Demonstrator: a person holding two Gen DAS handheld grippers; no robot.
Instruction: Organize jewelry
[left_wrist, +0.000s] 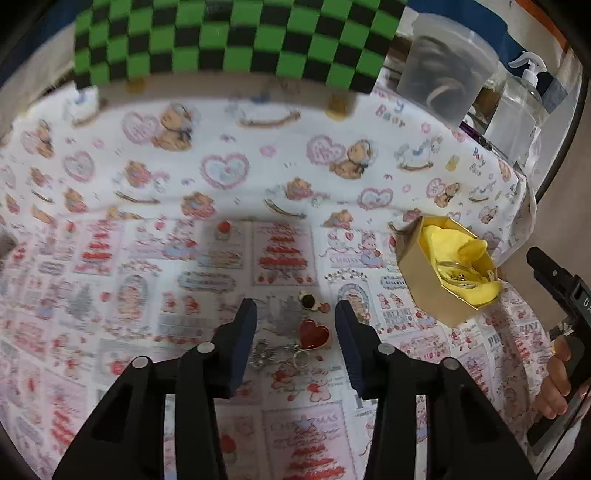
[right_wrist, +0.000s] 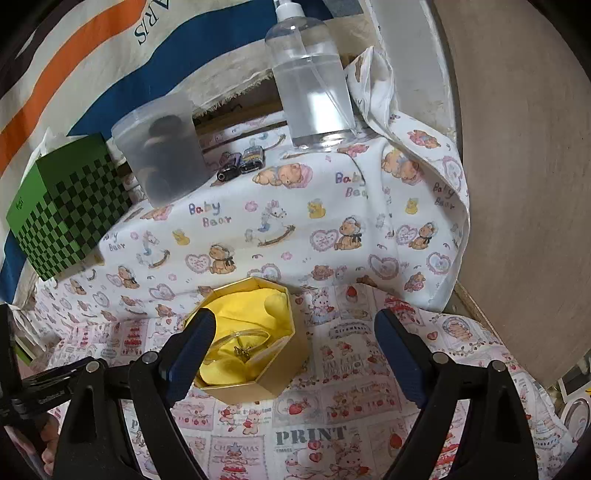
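Note:
A gold octagonal box (left_wrist: 432, 291) (right_wrist: 258, 387) lined with yellow tissue holds a clear bangle (right_wrist: 240, 338) and a small gold piece (right_wrist: 243, 352). Loose jewelry lies on the printed cloth in the left wrist view: a red heart pendant (left_wrist: 314, 334), a silver chain piece (left_wrist: 264, 352), a ring (left_wrist: 300, 357) and a dark bead (left_wrist: 308, 300). My left gripper (left_wrist: 295, 314) is open and empty, with its fingers on either side of this jewelry. My right gripper (right_wrist: 295, 325) is open and empty, just above the box's near side; it also shows in the left wrist view (left_wrist: 554, 280).
A green checkered box (left_wrist: 229, 40) (right_wrist: 70, 206) stands at the back. A translucent tub (right_wrist: 162, 147), a clear spray bottle (right_wrist: 310, 81) and two batteries (right_wrist: 243, 162) stand behind the gold box. The table edge runs along the right.

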